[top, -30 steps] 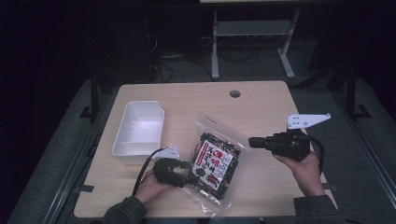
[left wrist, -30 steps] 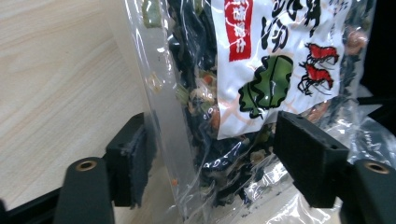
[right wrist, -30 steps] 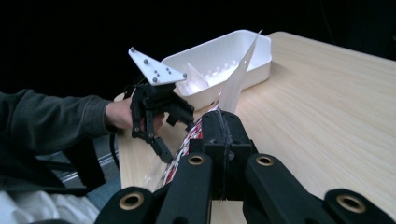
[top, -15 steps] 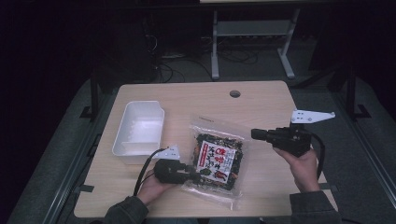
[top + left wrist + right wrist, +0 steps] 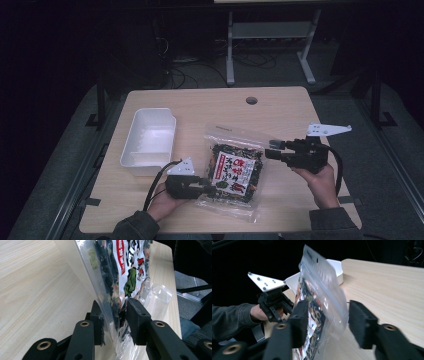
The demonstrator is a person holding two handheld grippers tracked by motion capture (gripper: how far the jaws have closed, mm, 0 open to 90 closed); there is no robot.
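Observation:
A clear zip bag of dark snack mix with a red and white label (image 5: 235,170) lies tilted in the middle of the wooden table (image 5: 210,107). My left gripper (image 5: 207,190) is shut on its lower left edge; in the left gripper view the pads (image 5: 136,320) pinch the plastic of the bag (image 5: 117,270). My right gripper (image 5: 272,150) sits at the bag's right edge. Its jaws have just been opening, and the bag (image 5: 319,292) hangs loose between the parted pads (image 5: 362,320). Beyond it a hand holds the left gripper's grey plate (image 5: 265,281).
A white empty tray (image 5: 129,150) stands at the table's left, just behind my left hand. A cable hole (image 5: 251,100) sits near the far edge. Beyond the table are a metal stand (image 5: 270,30) and cables on a dark floor.
The left gripper's jaws have closed on the bag's lower left edge. The right gripper's jaws have parted off the bag's right edge. The bag has turned a little and settled flatter.

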